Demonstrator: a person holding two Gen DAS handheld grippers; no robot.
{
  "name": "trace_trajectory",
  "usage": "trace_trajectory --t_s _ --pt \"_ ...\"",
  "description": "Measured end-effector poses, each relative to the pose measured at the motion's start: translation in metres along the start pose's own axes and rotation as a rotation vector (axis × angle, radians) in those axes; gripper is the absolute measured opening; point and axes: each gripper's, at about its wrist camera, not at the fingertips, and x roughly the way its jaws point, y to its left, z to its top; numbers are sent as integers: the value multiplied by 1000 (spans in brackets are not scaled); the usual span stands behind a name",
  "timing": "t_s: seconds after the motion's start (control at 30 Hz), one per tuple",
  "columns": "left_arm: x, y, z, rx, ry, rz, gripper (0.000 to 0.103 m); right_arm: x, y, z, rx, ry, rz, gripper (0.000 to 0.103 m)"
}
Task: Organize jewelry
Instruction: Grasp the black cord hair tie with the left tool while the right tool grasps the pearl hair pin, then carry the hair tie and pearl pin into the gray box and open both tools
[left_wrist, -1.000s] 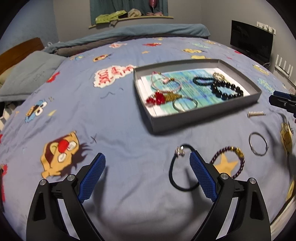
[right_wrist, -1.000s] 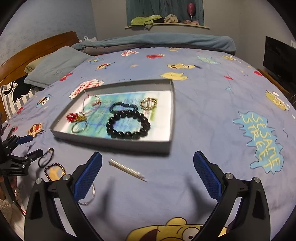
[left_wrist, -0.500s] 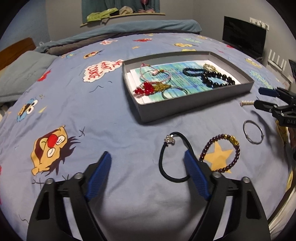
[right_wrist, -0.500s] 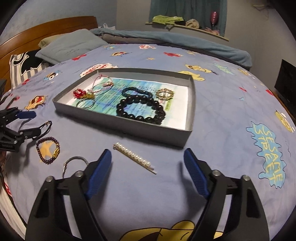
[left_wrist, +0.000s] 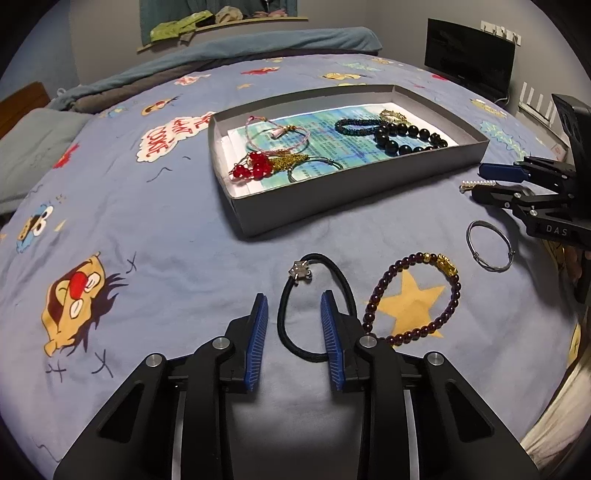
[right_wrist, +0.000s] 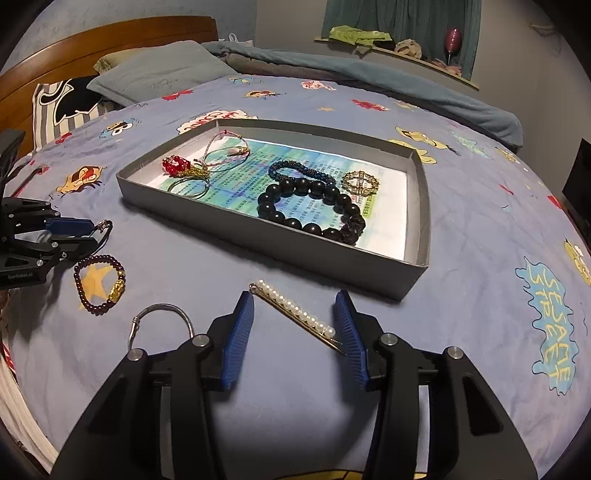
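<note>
Left gripper unclenched astride the black elastic hair tie; right gripper unclenched around the pearl-lined gold hair clip, grey cardboard tray at 12 o'clock.

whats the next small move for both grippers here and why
Probably close both. The left gripper is open with one side of the black hair tie between its pads, and the right gripper is open around the pearl hair clip. Both pieces lie on the bedspread, outside the grey tray.
</note>
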Motion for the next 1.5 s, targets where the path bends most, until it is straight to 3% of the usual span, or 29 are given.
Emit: trace_trajectory --t_s 0.13,0.3,0.4,0.73,1.03,1.3,1.5 --pt "1 0 0 3 2 -2 27 1 0 1 -8 13 9 25" --pt "4 -2 2 15 10 10 14 1 4 0 -31 31 12 9" --pt "2 1 3 4 -1 15 4 -3 4 0 -29 26 19 8" --pt "-18 -1 6 13 -71 34 4 -18 2 0 -15 -18 42 8" --pt "-58 -7 21 22 -208 18 4 -38 0 5 22 -79 83 8" --pt "-60 -15 63 3 -264 -21 4 -43 -8 25 71 -139 65 8" --pt "-36 -29 104 1 -270 -56 4 -25 -31 50 124 -149 30 8"
